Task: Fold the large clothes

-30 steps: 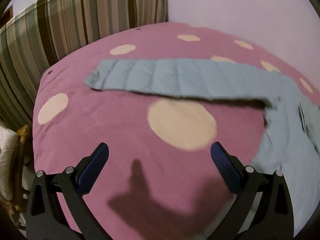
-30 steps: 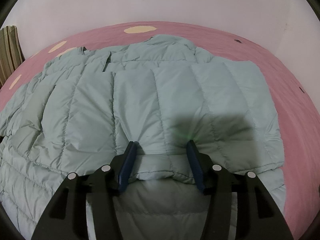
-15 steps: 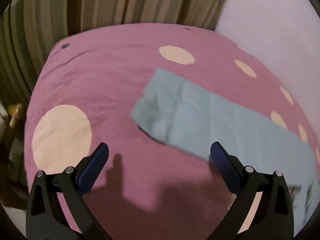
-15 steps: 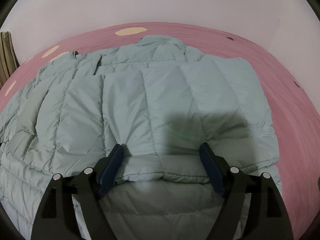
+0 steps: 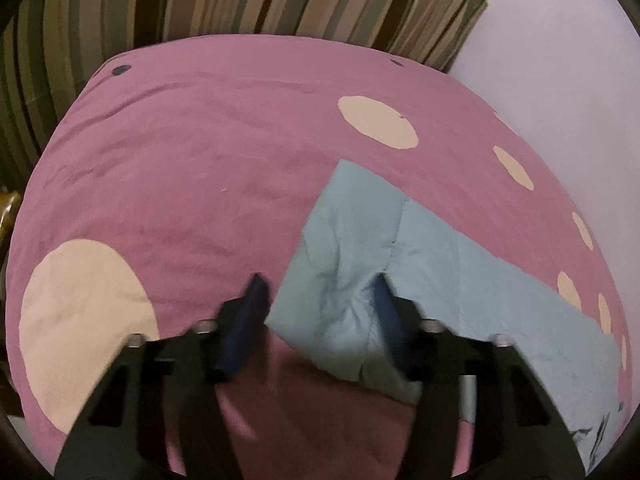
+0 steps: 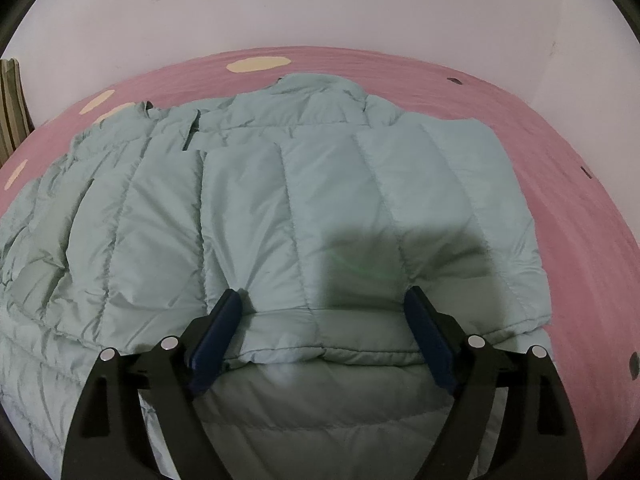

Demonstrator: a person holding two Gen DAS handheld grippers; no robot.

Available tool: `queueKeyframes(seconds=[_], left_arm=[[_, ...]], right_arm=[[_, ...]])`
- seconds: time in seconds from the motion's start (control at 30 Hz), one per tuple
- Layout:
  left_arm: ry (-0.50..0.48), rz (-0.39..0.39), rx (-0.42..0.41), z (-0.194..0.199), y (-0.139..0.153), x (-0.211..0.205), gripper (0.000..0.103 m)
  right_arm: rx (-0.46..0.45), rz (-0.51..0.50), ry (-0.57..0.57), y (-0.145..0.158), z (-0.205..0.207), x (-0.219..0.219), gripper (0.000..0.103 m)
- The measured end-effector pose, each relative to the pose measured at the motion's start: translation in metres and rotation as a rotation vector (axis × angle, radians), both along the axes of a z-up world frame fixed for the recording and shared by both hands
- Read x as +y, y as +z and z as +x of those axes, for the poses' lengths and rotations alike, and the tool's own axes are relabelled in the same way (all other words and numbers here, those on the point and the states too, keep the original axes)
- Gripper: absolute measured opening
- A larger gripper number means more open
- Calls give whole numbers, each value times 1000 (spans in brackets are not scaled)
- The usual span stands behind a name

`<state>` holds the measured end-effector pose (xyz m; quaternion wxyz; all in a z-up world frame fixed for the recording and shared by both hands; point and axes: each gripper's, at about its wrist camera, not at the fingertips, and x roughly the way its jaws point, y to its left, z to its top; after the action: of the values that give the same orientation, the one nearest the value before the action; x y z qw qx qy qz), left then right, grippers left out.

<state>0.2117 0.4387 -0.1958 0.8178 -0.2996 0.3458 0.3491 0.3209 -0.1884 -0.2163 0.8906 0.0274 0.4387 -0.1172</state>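
A pale green quilted down jacket (image 6: 280,208) lies flat on a pink bed cover with cream dots (image 6: 560,168). One sleeve is folded across its body. My right gripper (image 6: 324,312) is open, its fingers straddling that folded sleeve's cuff without gripping it. In the left wrist view the other sleeve (image 5: 440,264) stretches out to the right over the pink cover (image 5: 180,168). My left gripper (image 5: 320,300) is partly closed around the cuff end of this sleeve, with the fabric bunching between the blue pads; the pads are still apart.
A striped curtain (image 5: 200,0) hangs behind the bed's far edge in the left wrist view. A plain white wall (image 6: 320,4) stands behind the bed in the right wrist view. A wooden object (image 5: 8,204) shows at the left edge.
My left gripper swung left along the sleeve, dropped onto its cuff end and narrowed around it. My right gripper opened wider over the folded sleeve's cuff.
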Motion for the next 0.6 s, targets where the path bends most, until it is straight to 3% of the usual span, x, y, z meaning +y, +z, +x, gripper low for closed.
queueKeyframes(seconds=[0.1, 0.33, 0.6], left_arm=[[-49, -27, -28, 0, -1, -1, 7], [-76, 9, -30, 4, 6, -13, 4], [-201, 152, -69, 22, 54, -71, 4]], right_arm=[[0, -5, -1, 0, -1, 1, 83], [-8, -9, -5, 1, -3, 2, 83], [-5, -14, -7, 4, -4, 1, 83]])
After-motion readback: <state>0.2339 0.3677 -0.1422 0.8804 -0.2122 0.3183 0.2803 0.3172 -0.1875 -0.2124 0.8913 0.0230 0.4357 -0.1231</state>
